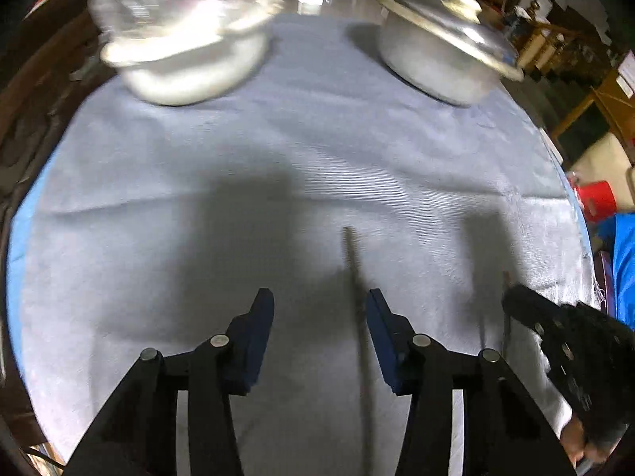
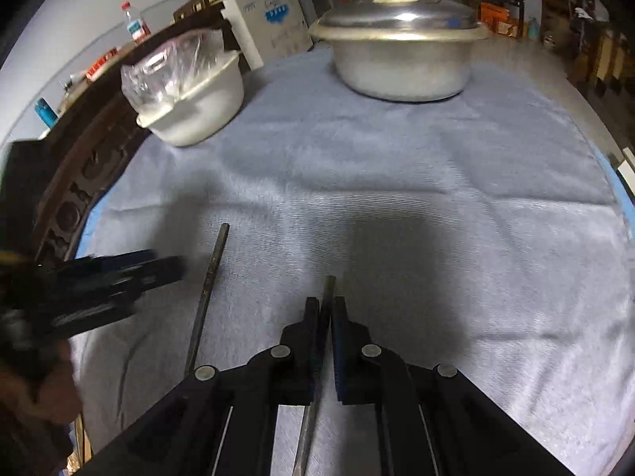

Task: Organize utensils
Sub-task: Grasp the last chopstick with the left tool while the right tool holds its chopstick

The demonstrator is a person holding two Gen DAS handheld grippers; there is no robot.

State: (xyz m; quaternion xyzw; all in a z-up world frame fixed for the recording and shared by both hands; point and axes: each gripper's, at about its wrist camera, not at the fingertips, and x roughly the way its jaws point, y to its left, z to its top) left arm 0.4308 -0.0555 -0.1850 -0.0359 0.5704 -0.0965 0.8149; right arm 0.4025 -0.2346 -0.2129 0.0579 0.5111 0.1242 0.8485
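Right wrist view: right gripper (image 2: 325, 309) is clenched on a thin dark chopstick (image 2: 317, 365), which runs between the two fingers and sticks out just past the tips, pointing toward the far side. Second chopstick (image 2: 208, 297) lies flat on the grey cloth (image 2: 397, 182), to the left of the held one, roughly parallel, apart from it. Left gripper (image 2: 158, 269) comes in from the left edge, blurred, its tips just beside that loose stick; can't tell from here if it touches.

Left wrist view: left gripper (image 1: 319, 309) is released, jaws wide apart, nothing between the pads. The loose chopstick (image 1: 355, 273) lies on the cloth (image 1: 278, 139) just inside the right finger, running near to far. Right gripper (image 1: 516, 305) shows at the right edge, with thin sticks near its tip, blurred.

Far left on the cloth: pale bowl (image 2: 198, 107) with a clear plastic bag (image 2: 170, 67) in it. Far right: lidded metal pot (image 2: 401, 55). The two are well apart.
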